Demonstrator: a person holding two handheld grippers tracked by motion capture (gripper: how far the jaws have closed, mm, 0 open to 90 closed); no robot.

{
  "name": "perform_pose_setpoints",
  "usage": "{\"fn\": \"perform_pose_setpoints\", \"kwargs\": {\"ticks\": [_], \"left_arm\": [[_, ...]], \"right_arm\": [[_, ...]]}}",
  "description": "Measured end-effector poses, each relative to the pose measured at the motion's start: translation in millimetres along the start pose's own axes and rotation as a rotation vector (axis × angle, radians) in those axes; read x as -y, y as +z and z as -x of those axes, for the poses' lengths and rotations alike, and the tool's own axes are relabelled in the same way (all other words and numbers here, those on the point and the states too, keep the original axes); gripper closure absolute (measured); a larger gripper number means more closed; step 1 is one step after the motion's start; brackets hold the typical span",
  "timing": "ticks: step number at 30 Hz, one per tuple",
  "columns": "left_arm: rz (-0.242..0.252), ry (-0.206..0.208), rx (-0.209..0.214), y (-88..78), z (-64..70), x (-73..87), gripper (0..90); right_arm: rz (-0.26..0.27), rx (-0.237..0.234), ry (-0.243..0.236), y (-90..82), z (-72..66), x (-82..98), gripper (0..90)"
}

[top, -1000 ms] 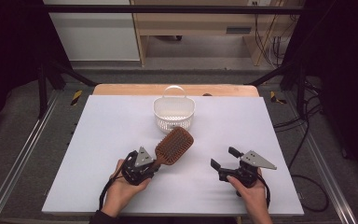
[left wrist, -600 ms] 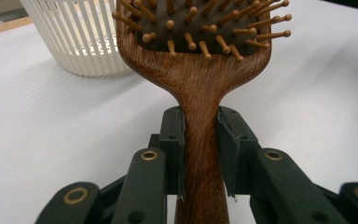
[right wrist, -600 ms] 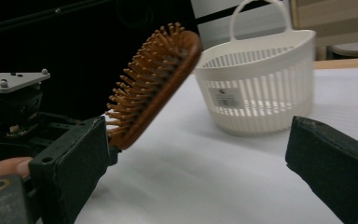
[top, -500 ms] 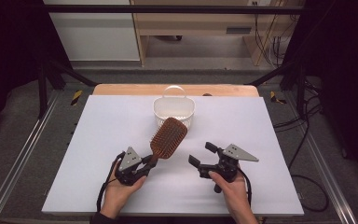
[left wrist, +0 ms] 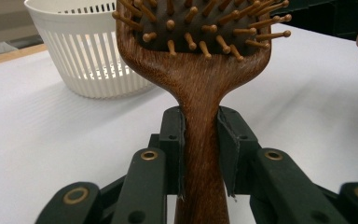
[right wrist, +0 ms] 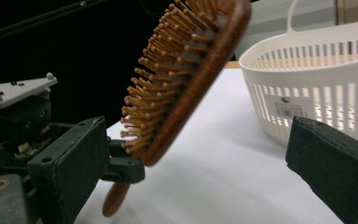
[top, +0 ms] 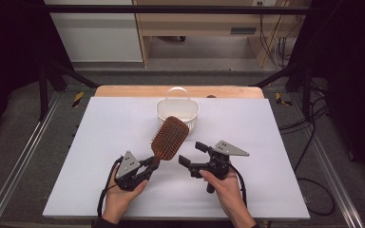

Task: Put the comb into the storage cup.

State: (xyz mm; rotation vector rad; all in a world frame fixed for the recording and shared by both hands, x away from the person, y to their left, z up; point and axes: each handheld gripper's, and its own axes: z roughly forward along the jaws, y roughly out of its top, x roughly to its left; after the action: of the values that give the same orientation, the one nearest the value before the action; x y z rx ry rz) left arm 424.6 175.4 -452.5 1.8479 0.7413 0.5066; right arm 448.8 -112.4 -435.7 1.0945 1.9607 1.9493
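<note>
Wooden hairbrush (top: 169, 137) clamped by its handle in left tool (top: 148, 165)

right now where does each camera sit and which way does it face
High view: fixed above the person's side, looking forward and down on the white table; both hands enter from below, left gripper holding the hairbrush, right gripper open beside it.
Left gripper view: rides the left gripper, looking along its jaws clamped on the hairbrush handle toward the white basket.
Right gripper view: rides the right gripper, looking between its open jaws at the hairbrush, with the left gripper behind it.
Shared: all three show hairbrush and basket.
</note>
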Motion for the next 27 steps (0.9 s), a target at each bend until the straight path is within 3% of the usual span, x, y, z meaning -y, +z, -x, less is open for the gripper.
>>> {"fn": "perform_pose_setpoints", "kwargs": {"ticks": [5, 10, 13, 22, 27], "left_arm": [[0.003, 0.01, 0.005, -0.5, 4.2, -0.4, 72.3], [0.008, 0.013, 0.008, -0.5, 6.0, -0.2, 72.3], [0.009, 0.017, 0.007, -0.1, 7.6, -0.2, 72.3], [0.029, 0.028, 0.017, -1.0, 12.8, -1.6, 72.3], [0.036, 0.029, 0.018, -2.1, 12.7, -1.7, 72.2]], "right_arm": [[0.0, -0.021, 0.009, 8.5, -7.2, -6.1, 6.3], [0.008, -0.002, 0.014, 17.1, -12.1, -9.3, 6.2], [0.025, -0.023, 0.049, 20.5, -13.4, -15.4, 6.5], [0.006, -0.043, 0.043, 32.9, -18.2, -31.0, 14.9], [0.005, -0.052, 0.07, 35.0, -15.5, -36.0, 19.0]]}}
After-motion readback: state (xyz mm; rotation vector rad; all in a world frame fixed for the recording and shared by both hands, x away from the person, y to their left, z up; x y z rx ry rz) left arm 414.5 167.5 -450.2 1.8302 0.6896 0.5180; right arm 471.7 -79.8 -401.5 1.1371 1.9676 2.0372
